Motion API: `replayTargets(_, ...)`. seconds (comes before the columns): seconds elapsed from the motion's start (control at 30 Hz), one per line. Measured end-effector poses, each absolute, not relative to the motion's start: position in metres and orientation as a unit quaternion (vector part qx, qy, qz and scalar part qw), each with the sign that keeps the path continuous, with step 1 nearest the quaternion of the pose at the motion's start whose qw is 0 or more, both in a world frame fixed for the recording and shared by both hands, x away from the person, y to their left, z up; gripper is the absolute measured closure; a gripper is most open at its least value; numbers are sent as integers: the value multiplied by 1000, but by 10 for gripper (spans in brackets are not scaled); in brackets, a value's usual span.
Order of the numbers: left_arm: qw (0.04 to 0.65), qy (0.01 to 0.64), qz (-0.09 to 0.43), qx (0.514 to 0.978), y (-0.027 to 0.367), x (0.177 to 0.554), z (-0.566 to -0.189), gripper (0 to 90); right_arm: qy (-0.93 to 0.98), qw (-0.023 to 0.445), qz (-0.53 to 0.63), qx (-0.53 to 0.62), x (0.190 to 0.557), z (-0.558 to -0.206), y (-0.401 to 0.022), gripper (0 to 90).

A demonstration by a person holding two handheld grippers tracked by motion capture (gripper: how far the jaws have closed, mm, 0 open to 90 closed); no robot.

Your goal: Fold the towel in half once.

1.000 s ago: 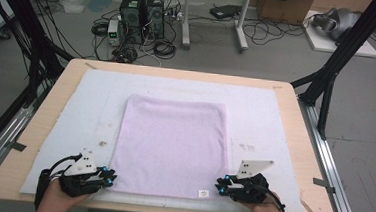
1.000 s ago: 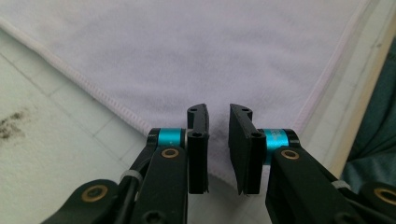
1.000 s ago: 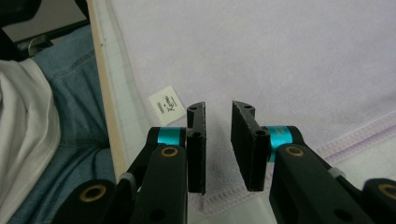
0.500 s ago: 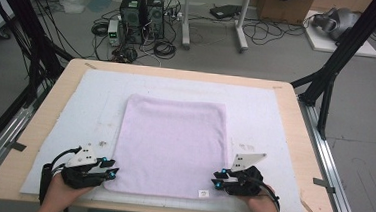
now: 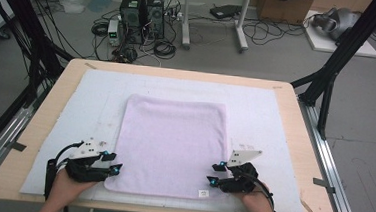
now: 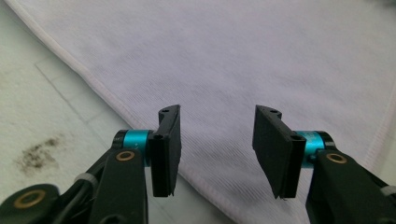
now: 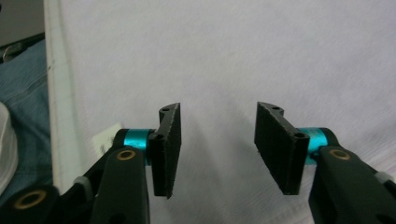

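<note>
You have a pale lilac towel (image 5: 170,145) lying flat in the middle of the white mat (image 5: 276,107), its near edge close to the mat's near edge and its small white label at the near right corner. Your left gripper (image 5: 115,164) sits at the towel's near left corner and your right gripper (image 5: 213,174) just inside the near right corner, both low over the cloth. In the left gripper view the jaws stand moderately apart, having just been opening, with the hemmed edge of the towel running under them and nothing pinched between them. The right gripper view shows the same: jaws parted to about the same gap, just opened, bare cloth below and the label to their left near the mat's edge. So I judge this to be the moment of letting go after the towel has been laid out or smoothed, or else the start of a fresh grasp at the near corners; the frames do not settle which. If you mean to fold it, the next move calls for bringing each gripper down onto its own corner, getting one jaw under the hem, closing on a single layer and lifting both corners evenly toward the far edge. Watch that the right jaws catch the hem, not only the label.
</note>
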State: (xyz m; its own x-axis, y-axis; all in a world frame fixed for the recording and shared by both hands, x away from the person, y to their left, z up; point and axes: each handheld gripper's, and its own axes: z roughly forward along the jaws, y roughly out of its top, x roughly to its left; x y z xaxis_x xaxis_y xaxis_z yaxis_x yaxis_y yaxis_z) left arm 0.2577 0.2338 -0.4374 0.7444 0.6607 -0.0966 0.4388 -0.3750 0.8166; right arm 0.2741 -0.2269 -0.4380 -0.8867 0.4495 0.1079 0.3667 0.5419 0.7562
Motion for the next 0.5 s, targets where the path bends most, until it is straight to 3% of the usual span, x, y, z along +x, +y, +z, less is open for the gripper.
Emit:
replayTargets(0.23,450,351,135,810,240,274,-432,497,874,58,417,242,291,-430,-226,464)
replayTargets(0.5,450,359,144,805,236,285,-423,468,855,68,434,276,313,-420,-231,325)
